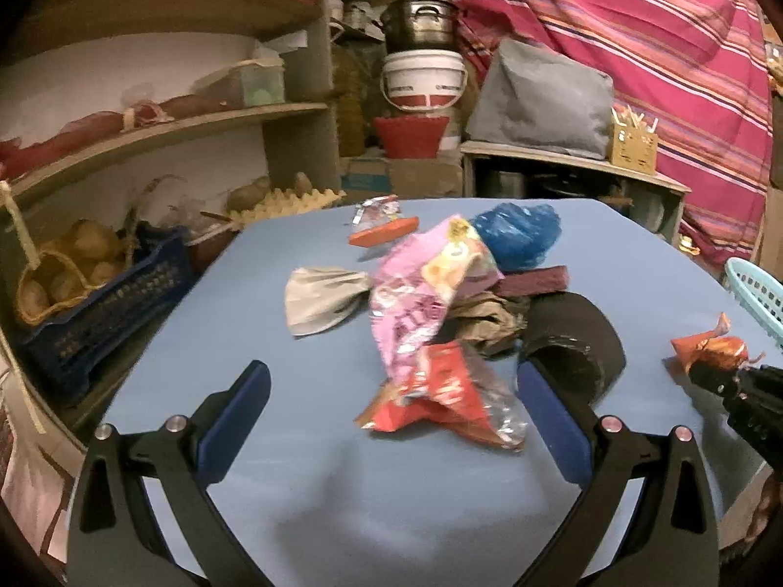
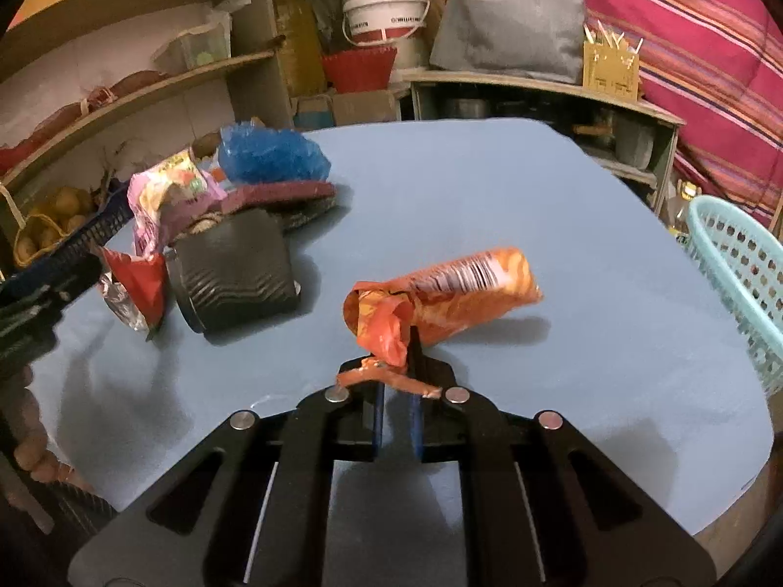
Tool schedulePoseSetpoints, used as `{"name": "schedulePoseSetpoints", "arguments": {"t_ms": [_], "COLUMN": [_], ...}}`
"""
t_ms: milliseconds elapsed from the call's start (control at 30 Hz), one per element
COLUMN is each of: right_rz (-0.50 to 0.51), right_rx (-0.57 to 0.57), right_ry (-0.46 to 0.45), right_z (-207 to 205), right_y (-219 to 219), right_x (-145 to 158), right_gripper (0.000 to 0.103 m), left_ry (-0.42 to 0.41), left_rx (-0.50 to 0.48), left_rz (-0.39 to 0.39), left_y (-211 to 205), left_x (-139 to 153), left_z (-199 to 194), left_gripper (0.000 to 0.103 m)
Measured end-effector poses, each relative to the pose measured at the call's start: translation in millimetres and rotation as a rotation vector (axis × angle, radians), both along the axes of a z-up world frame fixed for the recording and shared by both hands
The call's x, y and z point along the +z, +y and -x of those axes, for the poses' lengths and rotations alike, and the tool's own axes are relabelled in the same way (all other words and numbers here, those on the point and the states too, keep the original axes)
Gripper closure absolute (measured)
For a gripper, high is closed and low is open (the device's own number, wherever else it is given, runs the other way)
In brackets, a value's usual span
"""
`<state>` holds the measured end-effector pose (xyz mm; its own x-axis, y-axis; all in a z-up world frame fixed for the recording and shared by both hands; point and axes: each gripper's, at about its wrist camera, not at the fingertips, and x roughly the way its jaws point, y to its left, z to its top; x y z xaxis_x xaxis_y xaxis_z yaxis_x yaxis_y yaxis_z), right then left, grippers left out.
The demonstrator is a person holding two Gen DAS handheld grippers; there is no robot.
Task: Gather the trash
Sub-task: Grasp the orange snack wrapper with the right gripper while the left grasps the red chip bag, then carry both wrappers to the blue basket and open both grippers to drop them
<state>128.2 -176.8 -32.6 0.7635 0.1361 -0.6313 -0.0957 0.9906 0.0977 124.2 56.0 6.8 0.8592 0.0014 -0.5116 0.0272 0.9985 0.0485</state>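
**A:** ok so what's on the blue table [image 2: 538, 205]? Biggest stuff first.

**B:** Teal basket [image 2: 734, 274] hanging off the right edge. Then a trash heap toward the far left corner: black rolled thing [image 2: 235, 274] on its side, pink snack bag [image 1: 421, 293], blue plastic bag [image 1: 518, 235], a grey pouch [image 1: 323, 298] just left of the pink one, and a red wrapper [image 1: 440, 401] at the near side of the heap.

**A:** and the hand-held grippers?

**B:** Left hand-held gripper [image 1: 391, 416] has its fingers spread wide, either side of the red wrapper, not touching it. Right hand-held gripper [image 2: 394, 391] is pinched tight on the crumpled end of an orange chip bag [image 2: 455, 293], out in the middle of the table, well apart from the heap. Can't tell if the bag is lifted or resting.
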Motion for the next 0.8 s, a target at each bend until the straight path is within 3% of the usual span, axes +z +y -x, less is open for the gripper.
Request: {"name": "schedulePoseSetpoints", "arguments": {"t_ms": [267, 400, 500, 800], "right_rz": [-0.008, -0.003, -0.006, -0.039], "right_rx": [0.002, 0.009, 0.011, 0.015], "right_ry": [-0.012, -0.028, -0.032, -0.059], "right_z": [0, 1, 2, 5], "right_y": [-13, -15, -17, -32], "right_x": [1, 4, 3, 10], "right_gripper": [0.094, 0.094, 0.094, 0.094], "left_ry": [0.038, 0.061, 0.096, 0.099], "left_rx": [0.007, -0.006, -0.008, 0.011], "left_rz": [-0.009, -0.003, 0.028, 0.059], "left_y": [-18, -20, -14, 0], "left_x": [-8, -12, -17, -20], "left_z": [-17, -21, -24, -15], "left_gripper": [0.007, 0.042, 0.056, 0.069]}}
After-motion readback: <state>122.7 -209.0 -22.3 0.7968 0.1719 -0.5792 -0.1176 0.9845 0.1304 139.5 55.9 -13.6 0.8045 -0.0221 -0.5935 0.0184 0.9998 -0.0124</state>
